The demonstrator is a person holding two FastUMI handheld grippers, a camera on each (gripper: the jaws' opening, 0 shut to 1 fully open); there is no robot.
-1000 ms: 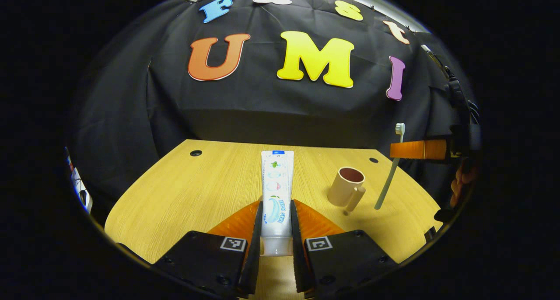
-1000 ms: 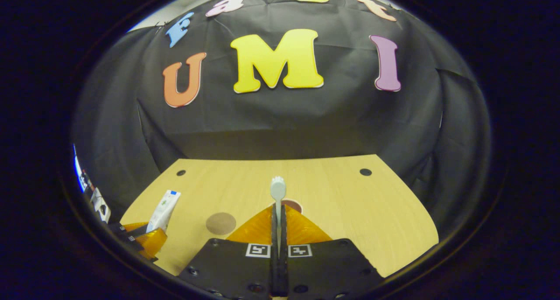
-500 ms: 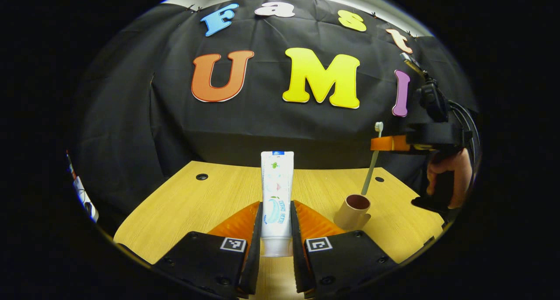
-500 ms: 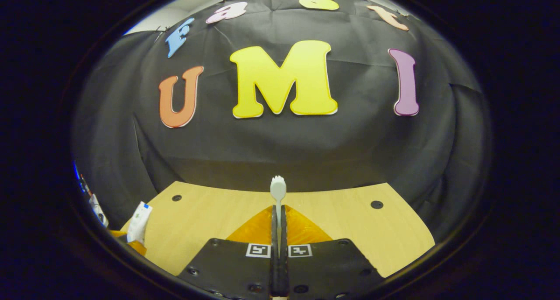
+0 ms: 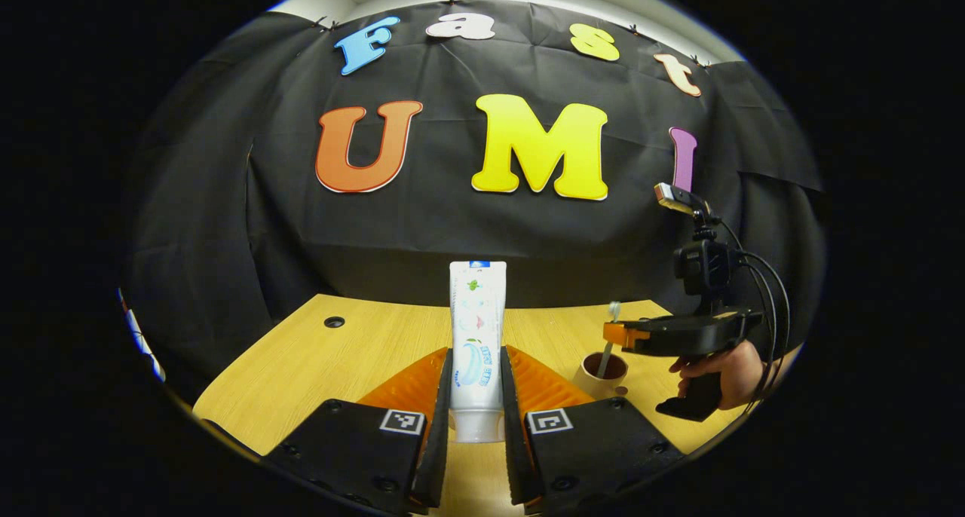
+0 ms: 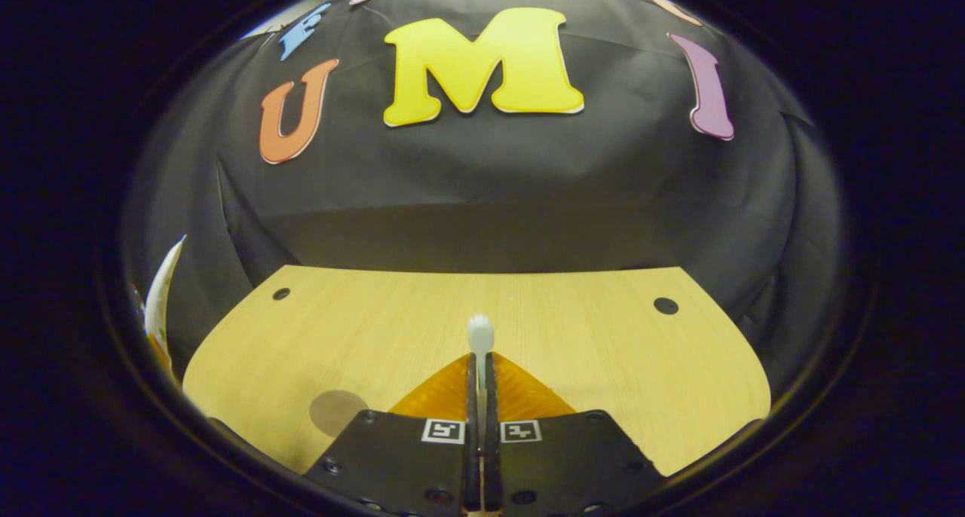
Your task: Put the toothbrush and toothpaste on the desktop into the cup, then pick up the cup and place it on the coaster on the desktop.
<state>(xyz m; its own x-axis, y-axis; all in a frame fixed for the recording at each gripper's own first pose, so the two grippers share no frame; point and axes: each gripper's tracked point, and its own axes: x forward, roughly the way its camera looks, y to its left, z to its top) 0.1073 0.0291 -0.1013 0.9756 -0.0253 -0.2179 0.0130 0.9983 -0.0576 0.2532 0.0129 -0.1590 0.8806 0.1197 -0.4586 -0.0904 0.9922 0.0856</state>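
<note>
The right gripper (image 5: pixel 614 334) is clamped on the toothbrush (image 5: pixel 608 351), whose lower end dips into the cup (image 5: pixel 599 374) on the desktop (image 5: pixel 362 344); the jaws should part only once the handle looks well inside, so it settles against the rim without tipping out. The left gripper (image 5: pixel 476 396) grips the toothpaste (image 5: pixel 476 328) upright and had best wait aside; the coaster (image 6: pixel 337 412) lies near

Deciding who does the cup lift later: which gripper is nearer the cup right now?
Right. The right gripper hangs directly over the cup, its toothbrush dipping inside. The left gripper sits back from the cup, shut on the toothpaste.
</note>
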